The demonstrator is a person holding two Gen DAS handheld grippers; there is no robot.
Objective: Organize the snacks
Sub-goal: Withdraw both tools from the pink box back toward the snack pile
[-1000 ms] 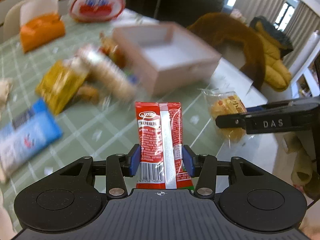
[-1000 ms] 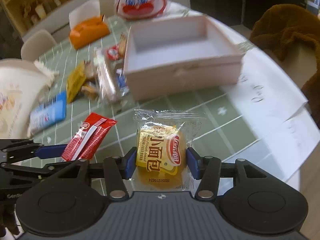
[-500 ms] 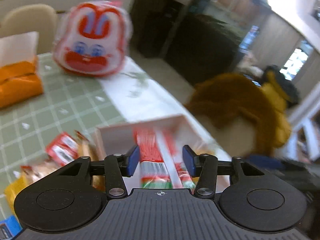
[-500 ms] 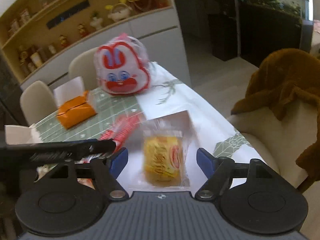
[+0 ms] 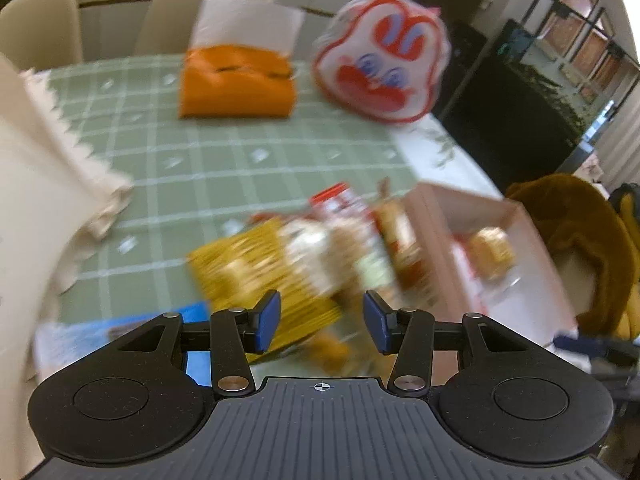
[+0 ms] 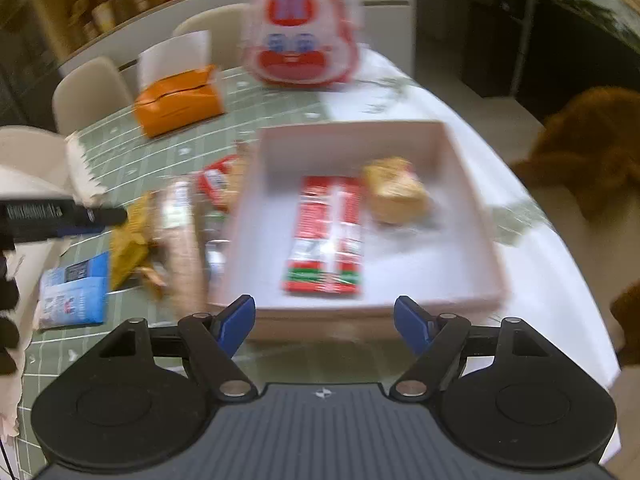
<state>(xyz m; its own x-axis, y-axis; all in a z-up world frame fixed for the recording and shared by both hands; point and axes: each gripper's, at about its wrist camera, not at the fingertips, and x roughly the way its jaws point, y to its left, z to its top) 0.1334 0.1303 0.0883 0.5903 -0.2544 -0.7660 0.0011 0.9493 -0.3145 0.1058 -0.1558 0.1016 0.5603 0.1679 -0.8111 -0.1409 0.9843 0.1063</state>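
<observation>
A pale pink box (image 6: pixel 476 216) stands on the table. Inside it lie a red snack packet (image 6: pixel 326 236) and a yellow bread packet (image 6: pixel 396 190). The box (image 5: pixel 516 216) and the bread packet (image 5: pixel 490 252) also show in the left wrist view. My right gripper (image 6: pixel 324 324) is open and empty, above the box's near wall. My left gripper (image 5: pixel 322 322) is open and empty, above a blurred pile of loose snacks (image 5: pixel 304 256) left of the box. The pile shows in the right wrist view (image 6: pixel 176 224), with a blue packet (image 6: pixel 76 292) beside it.
An orange tissue pack (image 6: pixel 178 102) and a red-and-white bunny bag (image 6: pixel 302 44) sit at the far side of the green checked tablecloth (image 5: pixel 168 156). A beige cloth (image 5: pixel 44 184) lies at the left. A brown garment (image 6: pixel 588 160) hangs at the right.
Both grippers carried their packets over the box and let go. The red packet and the bread packet now lie in the box. The left gripper has swung left over the pile.
</observation>
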